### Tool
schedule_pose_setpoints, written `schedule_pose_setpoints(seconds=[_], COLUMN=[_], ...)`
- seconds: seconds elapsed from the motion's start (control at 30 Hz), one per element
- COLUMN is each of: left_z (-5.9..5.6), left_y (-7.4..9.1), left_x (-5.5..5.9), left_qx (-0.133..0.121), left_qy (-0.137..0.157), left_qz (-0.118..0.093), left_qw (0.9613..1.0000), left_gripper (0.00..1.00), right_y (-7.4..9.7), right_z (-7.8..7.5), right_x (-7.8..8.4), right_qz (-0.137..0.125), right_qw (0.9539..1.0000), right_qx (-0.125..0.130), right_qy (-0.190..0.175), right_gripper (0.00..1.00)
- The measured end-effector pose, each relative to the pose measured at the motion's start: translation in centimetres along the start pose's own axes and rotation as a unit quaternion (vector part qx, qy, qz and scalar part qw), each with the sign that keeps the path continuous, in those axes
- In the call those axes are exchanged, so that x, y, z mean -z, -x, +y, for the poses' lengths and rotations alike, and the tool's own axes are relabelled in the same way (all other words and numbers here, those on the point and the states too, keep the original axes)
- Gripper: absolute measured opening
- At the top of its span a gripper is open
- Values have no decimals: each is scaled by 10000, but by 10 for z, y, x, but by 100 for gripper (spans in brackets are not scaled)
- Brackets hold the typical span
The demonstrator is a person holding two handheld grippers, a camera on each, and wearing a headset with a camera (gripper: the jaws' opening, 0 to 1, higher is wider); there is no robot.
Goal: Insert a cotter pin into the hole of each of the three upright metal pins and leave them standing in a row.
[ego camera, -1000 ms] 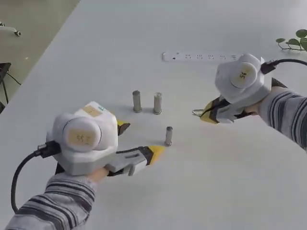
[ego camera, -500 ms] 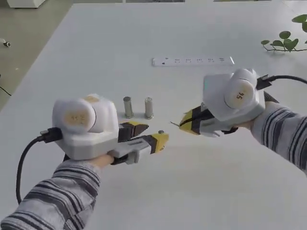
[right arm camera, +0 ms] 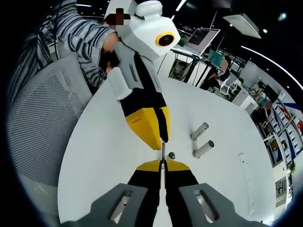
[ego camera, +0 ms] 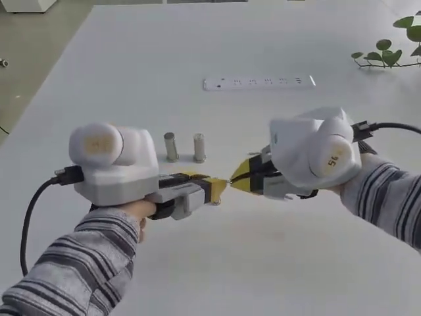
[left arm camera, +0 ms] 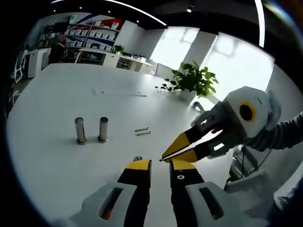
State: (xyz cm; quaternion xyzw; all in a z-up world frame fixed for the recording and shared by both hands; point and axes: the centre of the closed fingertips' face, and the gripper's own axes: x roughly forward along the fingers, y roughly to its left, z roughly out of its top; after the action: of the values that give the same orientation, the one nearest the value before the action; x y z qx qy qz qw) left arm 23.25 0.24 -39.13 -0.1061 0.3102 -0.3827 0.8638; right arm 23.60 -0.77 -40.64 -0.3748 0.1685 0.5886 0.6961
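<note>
In the head view, the left gripper [ego camera: 217,187] and the right gripper [ego camera: 240,182] meet tip to tip above the white table [ego camera: 263,263]. Behind them, the first metal pin [ego camera: 171,146] and the second metal pin [ego camera: 199,147] stand upright side by side. A power strip [ego camera: 260,82] lies farther back.

In the left gripper view, the fingers [left arm camera: 139,168] of the left gripper are a little apart, with nothing between them. The third metal pin [left arm camera: 138,158] shows only its top, just behind the left finger. Two spare cotter pins [left arm camera: 142,131] lie on the table near the standing pins.

In the right gripper view, the fingers [right arm camera: 149,166] of the right gripper are pressed together on a thin cotter pin [right arm camera: 162,152], which points at the yellow tip of the left gripper. The third metal pin is just beside it.
</note>
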Motion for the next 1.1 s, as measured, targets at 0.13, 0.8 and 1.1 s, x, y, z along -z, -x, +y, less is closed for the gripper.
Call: schedule_pose_setpoints(seconds=[0.13,0.8,1.1], left_z=[-6,-7,-9], left_y=[-1,-4,-2], left_x=[2,6,6], left_qx=[97,147,245], left_qy=[79,-560,-1459], left_qz=[37,189,226], left_qw=[9999,9981,9887], left_gripper=[3,0,0], right_y=[0,-3,-2], right_z=[3,6,6], right_x=[-5,-7,-5], right_qz=[-64,-149,-148], right_qw=[9999,9995,9988], right_qx=[-33,-47,19], right_qy=[77,-290,-465], right_gripper=[0,0,0])
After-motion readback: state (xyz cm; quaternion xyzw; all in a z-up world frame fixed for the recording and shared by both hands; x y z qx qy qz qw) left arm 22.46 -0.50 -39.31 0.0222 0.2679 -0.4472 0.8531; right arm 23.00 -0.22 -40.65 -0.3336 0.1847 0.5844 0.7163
